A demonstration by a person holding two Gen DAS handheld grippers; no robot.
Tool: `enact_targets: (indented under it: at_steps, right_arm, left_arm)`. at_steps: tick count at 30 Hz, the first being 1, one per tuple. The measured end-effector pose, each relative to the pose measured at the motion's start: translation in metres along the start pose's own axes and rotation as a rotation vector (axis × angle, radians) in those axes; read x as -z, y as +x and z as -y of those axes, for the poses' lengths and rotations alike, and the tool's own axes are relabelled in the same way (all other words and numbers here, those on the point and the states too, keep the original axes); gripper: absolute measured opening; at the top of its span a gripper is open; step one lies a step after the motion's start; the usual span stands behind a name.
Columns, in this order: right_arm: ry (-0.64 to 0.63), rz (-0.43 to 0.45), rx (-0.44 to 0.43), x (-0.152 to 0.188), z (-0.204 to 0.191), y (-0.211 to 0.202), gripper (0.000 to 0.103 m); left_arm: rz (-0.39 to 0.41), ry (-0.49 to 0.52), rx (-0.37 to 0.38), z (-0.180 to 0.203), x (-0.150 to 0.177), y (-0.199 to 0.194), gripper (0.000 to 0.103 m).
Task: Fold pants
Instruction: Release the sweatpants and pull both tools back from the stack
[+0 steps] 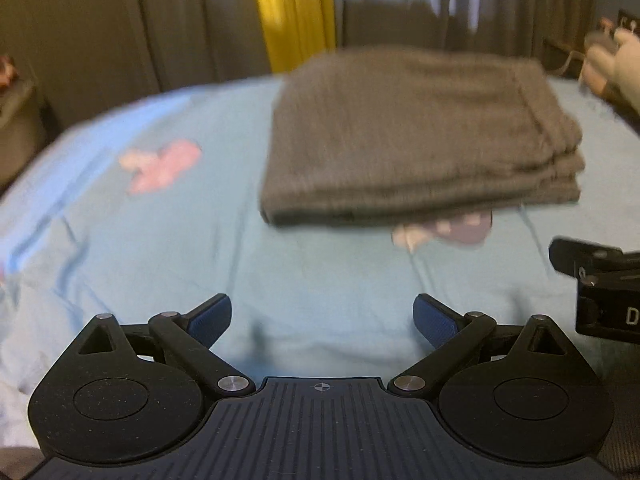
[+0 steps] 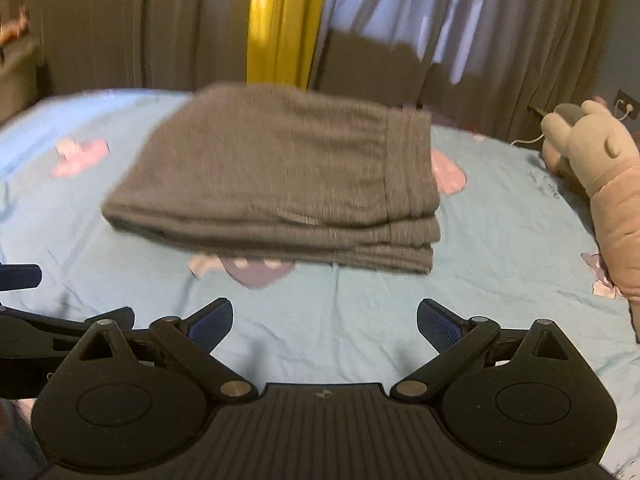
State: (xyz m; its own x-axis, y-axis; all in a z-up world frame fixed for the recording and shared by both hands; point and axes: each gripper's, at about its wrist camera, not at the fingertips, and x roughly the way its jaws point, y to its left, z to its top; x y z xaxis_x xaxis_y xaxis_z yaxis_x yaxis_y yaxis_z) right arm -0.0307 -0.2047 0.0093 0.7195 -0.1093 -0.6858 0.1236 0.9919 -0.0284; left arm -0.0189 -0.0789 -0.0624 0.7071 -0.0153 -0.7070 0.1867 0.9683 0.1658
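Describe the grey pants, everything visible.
The pants are dark grey with a fine ribbed, knit look, folded into a compact rectangle of several stacked layers. The layered edges show on the right side; a stitched band runs near that end. They lie flat on the light blue bed sheet, partly covering a pink print. Neither the left gripper nor the right gripper touches them; both are open, short of the near edge.

Your left black plastic two-finger gripper (image 1: pixel 322 318) has blue textured pads (image 1: pixel 212 320) on angled black link arms, joined by round silver pivot screws. Two large speckled discs flank a dark ribbed centre plate stamped with a small crosshair mark. Your right black plastic two-finger gripper (image 2: pixel 325 322) is built the same, with blue mesh-patterned pads (image 2: pixel 438 326) and silver pivots.
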Motion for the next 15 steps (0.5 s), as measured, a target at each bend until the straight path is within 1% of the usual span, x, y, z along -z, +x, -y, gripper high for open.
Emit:
enact_targets:
  at_steps: [2, 3, 5, 7, 9, 11, 15]
  right_arm:
    - [0.019, -0.018, -0.051, -0.002, 0.005, -0.003, 0.099]
    - [0.028, -0.036, -0.067, -0.003, 0.005, -0.002, 0.099]
    - [0.053, -0.047, -0.053, -0.001, 0.004, 0.001, 0.099]
    - [0.086, -0.038, -0.07, -0.001, 0.007, 0.001, 0.099]
    - [0.112, -0.029, -0.068, -0.002, 0.009, 0.003, 0.099]
    - [0.123, -0.037, -0.045, -0.002, 0.01, 0.009, 0.099]
    - [0.161, -0.056, -0.052, -0.001, 0.014, 0.023, 0.099]
  left_arm:
    - [0.048, -0.024, 0.002, -0.004, 0.0, -0.006, 0.101]
    - [0.056, -0.032, 0.009, -0.005, 0.0, -0.007, 0.101]
    - [0.049, -0.028, 0.022, -0.004, -0.001, -0.005, 0.101]
    - [0.035, -0.024, 0.036, -0.003, -0.001, -0.003, 0.101]
    - [0.03, -0.024, 0.047, -0.002, -0.003, 0.0, 0.101]
    - [0.025, -0.039, 0.059, -0.002, -0.004, 0.003, 0.101]
    - [-0.003, -0.054, 0.079, -0.001, -0.006, 0.015, 0.101]
